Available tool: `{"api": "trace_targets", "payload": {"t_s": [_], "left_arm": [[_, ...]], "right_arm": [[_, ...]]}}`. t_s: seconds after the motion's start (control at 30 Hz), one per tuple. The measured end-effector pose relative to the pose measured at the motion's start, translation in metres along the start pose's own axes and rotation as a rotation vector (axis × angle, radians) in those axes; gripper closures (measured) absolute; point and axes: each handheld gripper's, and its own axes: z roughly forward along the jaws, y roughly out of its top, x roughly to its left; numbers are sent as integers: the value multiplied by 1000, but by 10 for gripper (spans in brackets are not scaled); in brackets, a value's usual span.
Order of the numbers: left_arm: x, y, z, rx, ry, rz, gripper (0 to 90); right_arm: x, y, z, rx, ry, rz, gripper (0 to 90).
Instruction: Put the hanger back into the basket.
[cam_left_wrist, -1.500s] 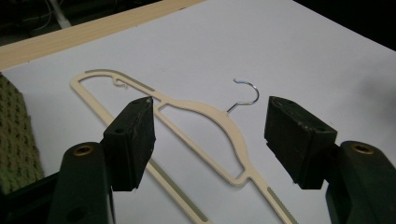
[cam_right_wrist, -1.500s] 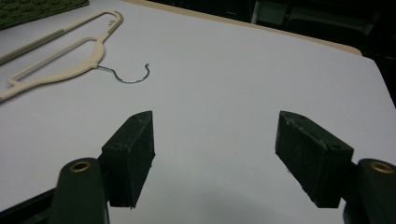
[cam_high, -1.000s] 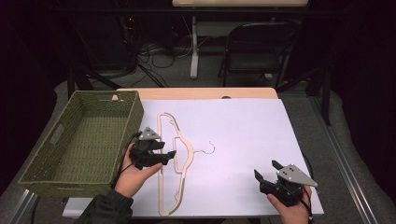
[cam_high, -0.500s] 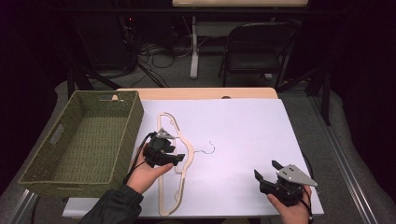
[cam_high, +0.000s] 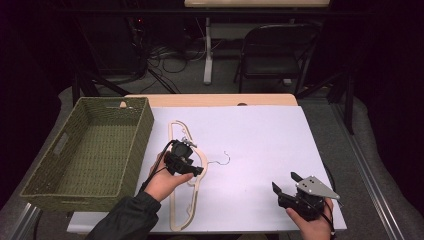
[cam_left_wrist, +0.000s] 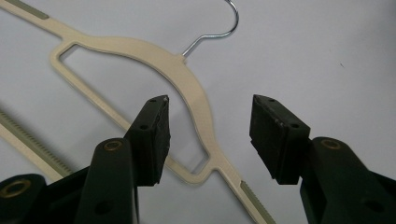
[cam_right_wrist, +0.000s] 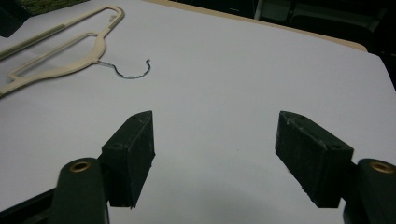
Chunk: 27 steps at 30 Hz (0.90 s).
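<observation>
Overhead, L gripper (cam_high: 192, 167) hides hanger (cam_left_wrist: 196, 93); its cam: jaws closing, apart, astride.

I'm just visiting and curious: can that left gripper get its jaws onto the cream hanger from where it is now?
Probably yes. The left gripper hangs right over the hanger, its jaws parted on either side of the curved shoulder bar without pressing it. Nothing lies between them, and the hanger lies flat on the white sheet.

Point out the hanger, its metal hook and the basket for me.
hanger (cam_left_wrist: 198, 95): left gripper view, on its cream curved shoulder.
hook (cam_right_wrist: 133, 73): right gripper view, on the bottom of the wire curve.
basket (cam_high: 145, 120): high view, on its right wall.
</observation>
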Motion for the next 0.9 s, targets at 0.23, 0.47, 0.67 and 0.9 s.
{"api": "trace_targets", "payload": {"t_s": [0.23, 0.47, 0.67, 0.9], "left_arm": [[4, 12, 7, 105, -2, -16, 472], [7, 18, 15, 187, -27, -48, 491], [6, 20, 24, 262, -11, -56, 494], [7, 23, 31, 299, -13, -60, 493]], "right_arm": [[0, 0, 1, 1, 3, 0, 284], [0, 0, 0, 14, 7, -1, 284], [0, -1, 1, 14, 5, -5, 284], [0, -1, 1, 20, 8, -6, 284]]}}
